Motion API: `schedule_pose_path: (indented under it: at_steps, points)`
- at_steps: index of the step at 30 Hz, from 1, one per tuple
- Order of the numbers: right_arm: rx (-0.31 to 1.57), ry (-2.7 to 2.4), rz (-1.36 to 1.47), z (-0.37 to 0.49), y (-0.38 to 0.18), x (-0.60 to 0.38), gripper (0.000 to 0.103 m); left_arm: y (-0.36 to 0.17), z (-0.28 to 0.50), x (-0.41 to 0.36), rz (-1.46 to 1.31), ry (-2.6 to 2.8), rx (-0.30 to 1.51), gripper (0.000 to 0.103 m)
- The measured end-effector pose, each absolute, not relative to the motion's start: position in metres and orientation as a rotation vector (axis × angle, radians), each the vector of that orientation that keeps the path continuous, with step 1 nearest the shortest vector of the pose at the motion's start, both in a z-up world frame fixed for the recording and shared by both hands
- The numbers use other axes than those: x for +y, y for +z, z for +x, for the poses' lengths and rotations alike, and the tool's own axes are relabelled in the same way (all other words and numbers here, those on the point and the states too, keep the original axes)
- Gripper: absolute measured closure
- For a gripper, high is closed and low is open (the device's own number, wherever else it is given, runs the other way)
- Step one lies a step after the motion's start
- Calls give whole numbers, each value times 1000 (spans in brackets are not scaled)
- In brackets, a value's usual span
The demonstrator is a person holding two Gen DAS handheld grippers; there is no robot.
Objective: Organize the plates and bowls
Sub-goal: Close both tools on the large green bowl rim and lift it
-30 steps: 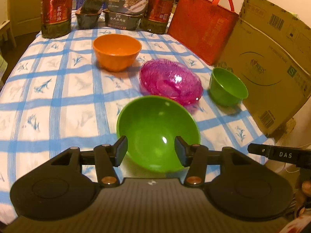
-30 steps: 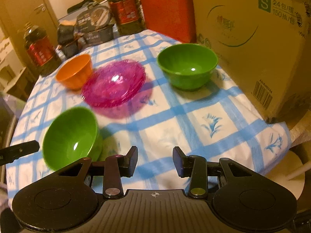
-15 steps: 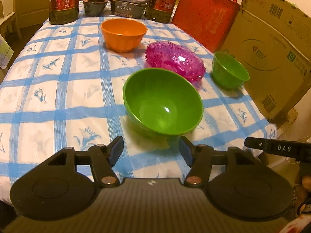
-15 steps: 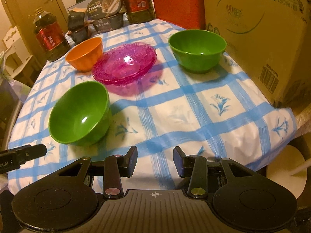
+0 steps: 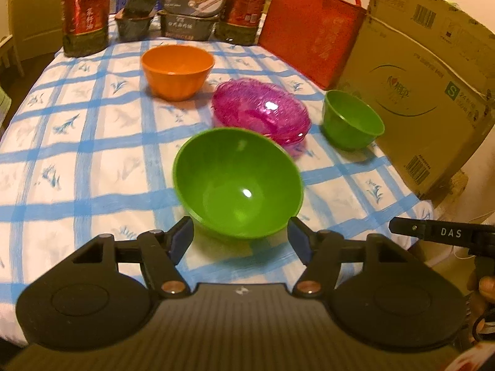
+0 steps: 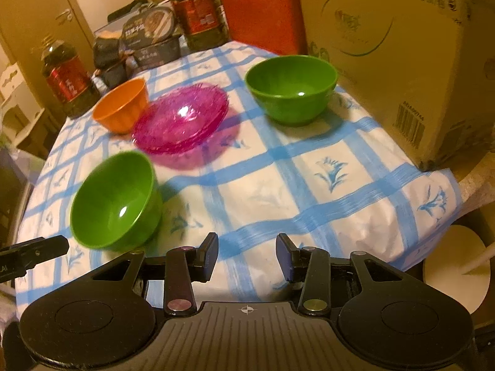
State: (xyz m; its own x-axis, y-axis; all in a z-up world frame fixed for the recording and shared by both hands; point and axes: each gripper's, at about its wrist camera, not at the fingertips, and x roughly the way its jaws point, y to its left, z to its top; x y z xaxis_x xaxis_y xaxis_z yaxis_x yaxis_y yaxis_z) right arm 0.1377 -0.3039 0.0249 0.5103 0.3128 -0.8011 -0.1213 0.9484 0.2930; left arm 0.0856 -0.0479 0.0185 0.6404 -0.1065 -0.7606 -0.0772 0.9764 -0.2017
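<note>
A large green bowl (image 5: 238, 185) stands upright on the blue-checked tablecloth (image 5: 92, 142), its near wall just ahead of my left gripper (image 5: 240, 241). The jaws are opening; the bowl's lower wall lies between the fingertips and the pads do not press on it. Behind it lies a stack of pink glass plates (image 5: 261, 114), with an orange bowl (image 5: 178, 71) to the back left and a smaller green bowl (image 5: 351, 120) to the right. My right gripper (image 6: 247, 255) is open over bare cloth near the table's front edge, with the large green bowl (image 6: 114, 198) to its left.
Oil bottles (image 5: 85, 12), dark food boxes (image 5: 188, 9) and a red bag (image 5: 309, 21) line the back of the table. A big cardboard box (image 6: 402, 46) stands on the right. A white stool (image 6: 454, 266) sits below the table's right corner.
The left jaws have spread wider. The large green bowl, blurred in the right wrist view a second ago, now sits still on the cloth. The right jaws look unchanged.
</note>
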Motion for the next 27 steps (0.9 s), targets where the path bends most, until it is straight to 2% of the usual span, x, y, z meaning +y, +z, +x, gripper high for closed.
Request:
schedule_pose_path:
  at_steps: [16,19,23,27]
  points:
    - [944,164,283,196,37,-351,59,30,187,-97,-181,-165,861,39]
    - [928,143,300,212,38,-361,56,30,215,-108,-157,-200,844,39]
    - [916,113,339,235,34,-372,47,26,258,-119,-146,-218,858,39]
    - [927,96,375,262,24,-380,47,22,298,-132,-122,-248,880,40]
